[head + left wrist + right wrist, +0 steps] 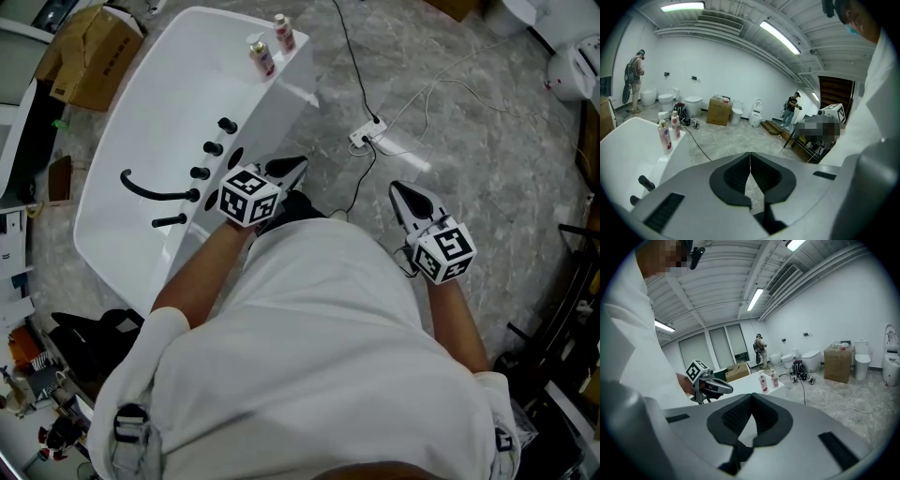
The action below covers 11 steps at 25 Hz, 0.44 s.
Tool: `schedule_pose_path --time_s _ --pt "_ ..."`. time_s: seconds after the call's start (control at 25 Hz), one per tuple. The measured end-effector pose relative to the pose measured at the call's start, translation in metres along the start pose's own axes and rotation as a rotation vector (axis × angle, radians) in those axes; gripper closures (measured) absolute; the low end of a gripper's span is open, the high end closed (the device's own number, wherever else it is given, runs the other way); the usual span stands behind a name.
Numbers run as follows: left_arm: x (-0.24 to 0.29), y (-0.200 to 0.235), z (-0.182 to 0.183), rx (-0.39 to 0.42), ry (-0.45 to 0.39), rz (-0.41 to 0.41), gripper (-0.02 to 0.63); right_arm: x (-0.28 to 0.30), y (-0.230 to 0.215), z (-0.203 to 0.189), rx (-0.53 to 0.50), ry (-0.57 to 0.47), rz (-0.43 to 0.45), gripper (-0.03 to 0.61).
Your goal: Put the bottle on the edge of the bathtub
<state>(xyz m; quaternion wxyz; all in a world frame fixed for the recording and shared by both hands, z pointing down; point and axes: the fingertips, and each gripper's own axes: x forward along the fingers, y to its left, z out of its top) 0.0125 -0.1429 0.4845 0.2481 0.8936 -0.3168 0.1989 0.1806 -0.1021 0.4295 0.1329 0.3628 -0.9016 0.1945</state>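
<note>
- Standing on the bathtub [169, 103] far edge: two bottles [262, 56], side by side.
- Left gripper [298, 162]: jaws pressed together, empty.
- Right gripper [395, 187]: jaws pressed together, empty.

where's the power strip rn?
Head view, right of centre: the power strip lies on the marble floor just right of the bathtub, beside its right-hand wall, nearer the person than the two bottles on the tub's far corner.

Two bottles [262, 58] on bathtub [258, 98] edge
</note>
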Motion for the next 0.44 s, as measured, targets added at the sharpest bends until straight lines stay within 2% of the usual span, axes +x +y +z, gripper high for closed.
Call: schedule_pose_path --time_s 0.28,0.44 --pt "0.009 0.001 0.004 0.004 0.01 -0.007 0.595 -0.002 -0.007 0.0 0.009 -0.003 -0.017 0.571" --pt "0.012 0.003 0.007 -0.021 -0.001 -0.011 0.595 -0.004 -0.011 0.001 0.005 -0.004 -0.018 0.571"
